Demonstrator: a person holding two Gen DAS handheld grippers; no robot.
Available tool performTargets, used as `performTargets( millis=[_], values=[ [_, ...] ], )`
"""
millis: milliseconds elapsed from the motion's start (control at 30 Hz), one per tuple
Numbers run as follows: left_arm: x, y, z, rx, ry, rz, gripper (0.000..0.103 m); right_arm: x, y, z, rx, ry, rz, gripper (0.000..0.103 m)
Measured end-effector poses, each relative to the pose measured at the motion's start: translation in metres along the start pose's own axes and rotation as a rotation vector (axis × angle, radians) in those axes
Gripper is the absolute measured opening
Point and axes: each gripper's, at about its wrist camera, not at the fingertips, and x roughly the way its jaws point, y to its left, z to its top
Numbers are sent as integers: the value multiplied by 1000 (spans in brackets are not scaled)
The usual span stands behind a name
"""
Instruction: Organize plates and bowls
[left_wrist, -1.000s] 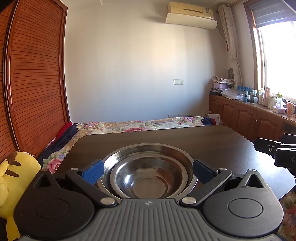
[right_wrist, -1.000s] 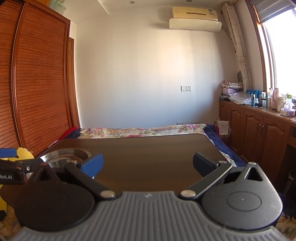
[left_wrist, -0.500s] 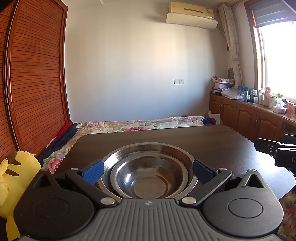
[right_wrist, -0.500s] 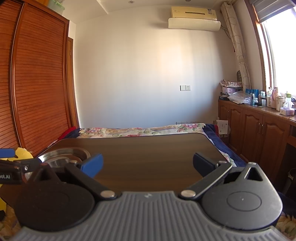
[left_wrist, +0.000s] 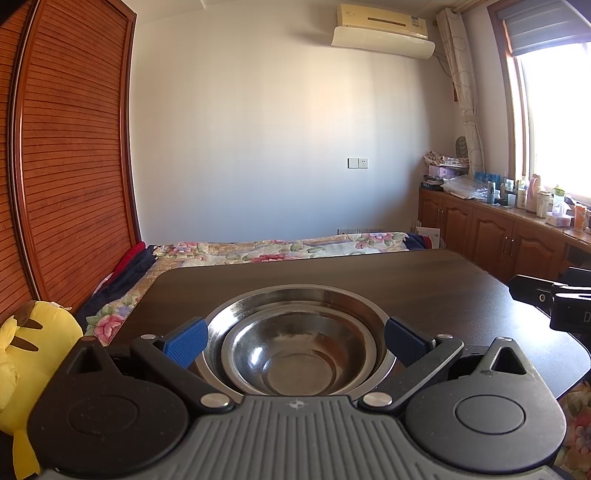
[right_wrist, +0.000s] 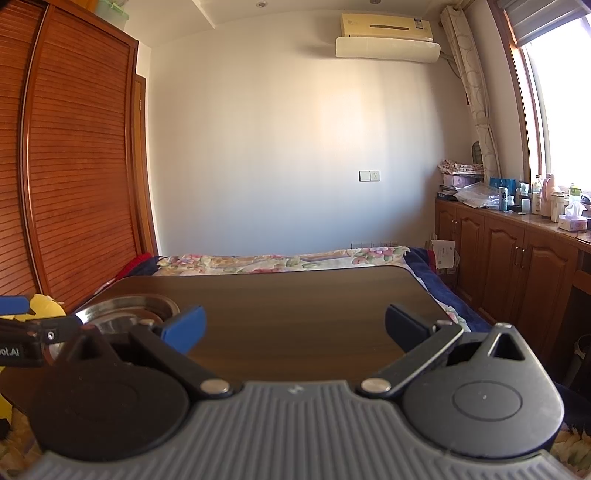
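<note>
Nested steel bowls (left_wrist: 295, 343) sit between the left gripper's (left_wrist: 295, 341) spread fingers (left_wrist: 185, 341).

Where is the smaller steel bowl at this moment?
In the left wrist view, the smaller steel bowl sits nested inside the larger steel bowl on the dark table, between the open fingers of the left hand-held gripper.

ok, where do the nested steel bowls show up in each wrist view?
Left wrist: steel bowls bottom centre, between the open left hand-held gripper fingers.
Right wrist: steel bowls at lower left, partly hidden by gripper parts.
Shared landmark: air conditioner on the back wall.
</note>
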Motion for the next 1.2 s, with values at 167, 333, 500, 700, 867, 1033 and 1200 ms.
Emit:
performTargets(
  millis=[167, 333, 500, 700, 867, 1033, 1200],
  values=[
    [0, 0, 0, 1, 0, -1, 103, 0, 0, -1, 0, 1, 0, 103],
    [0, 0, 0, 0, 0, -1, 103, 0, -2, 0, 0, 0, 0, 103],
    [0, 0, 0, 0, 0, -2, 103, 0, -2, -1, 1, 1, 1, 103],
    [-1, 0, 0, 1, 2, -4, 103, 0, -3, 1, -1, 2, 0, 103],
    [-1, -1, 1, 0, 1, -3, 103, 0, -3, 1, -1, 1, -1, 103],
    [-1, -1, 1, 0, 1, -5, 103, 0, -3, 1, -1, 3, 2, 103],
    [-2, -2, 1, 1, 1, -5, 103, 0, -3, 2, -1, 4, 2, 103]
  ],
)
